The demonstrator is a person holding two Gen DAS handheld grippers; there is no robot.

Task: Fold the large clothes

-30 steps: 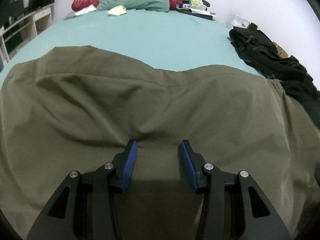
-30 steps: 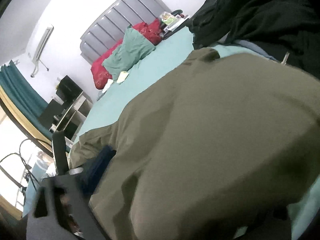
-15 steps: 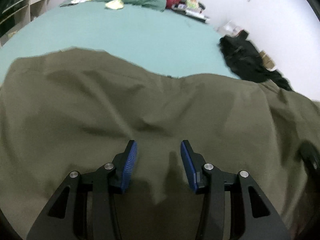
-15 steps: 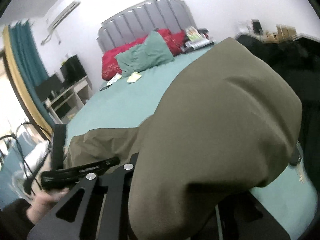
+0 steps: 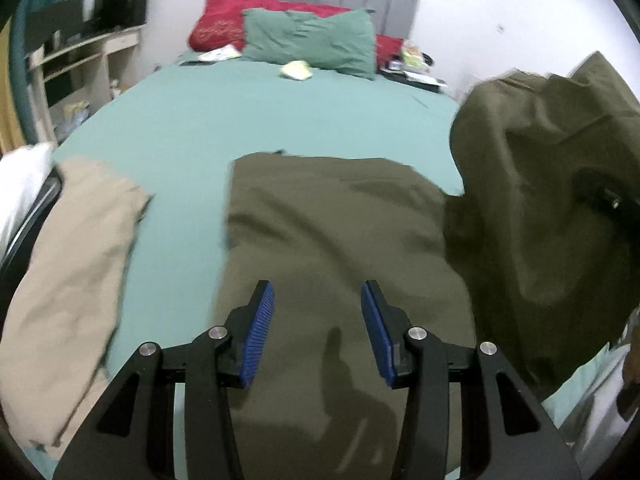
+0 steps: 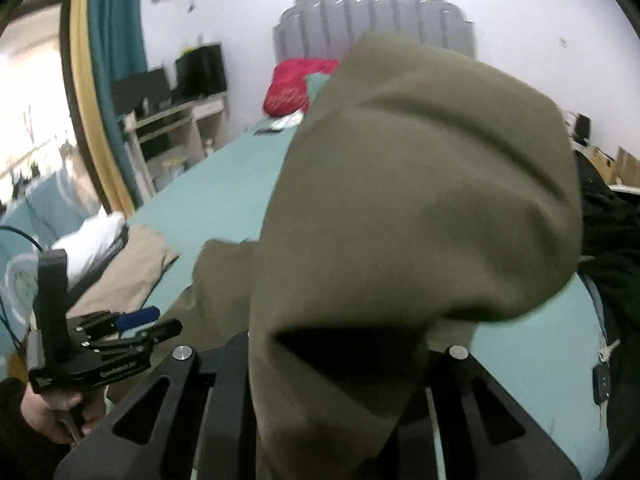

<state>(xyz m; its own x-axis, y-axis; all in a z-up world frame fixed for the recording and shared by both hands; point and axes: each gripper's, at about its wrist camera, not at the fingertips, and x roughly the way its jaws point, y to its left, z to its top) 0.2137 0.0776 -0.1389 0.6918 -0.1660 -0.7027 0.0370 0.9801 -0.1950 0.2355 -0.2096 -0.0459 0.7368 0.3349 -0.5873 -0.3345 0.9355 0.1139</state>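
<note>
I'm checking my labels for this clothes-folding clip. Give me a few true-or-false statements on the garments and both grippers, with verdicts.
1. The left gripper stands open, with nothing between its blue pads. True.
2. The right gripper is empty. False: it is shut on a lifted part of the olive-green cloth garment.
3. A beige garment lies on the teal bedsheet, left of the olive one. True.
4. The olive garment lies fully flat. False: its right side is raised.

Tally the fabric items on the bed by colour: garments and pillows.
Olive-green garment: 1
Beige garment: 1
Black clothing pile: 1
Red pillow: 1
Green pillow: 1
White bundle at the bed's left edge: 1
Total: 6
</note>
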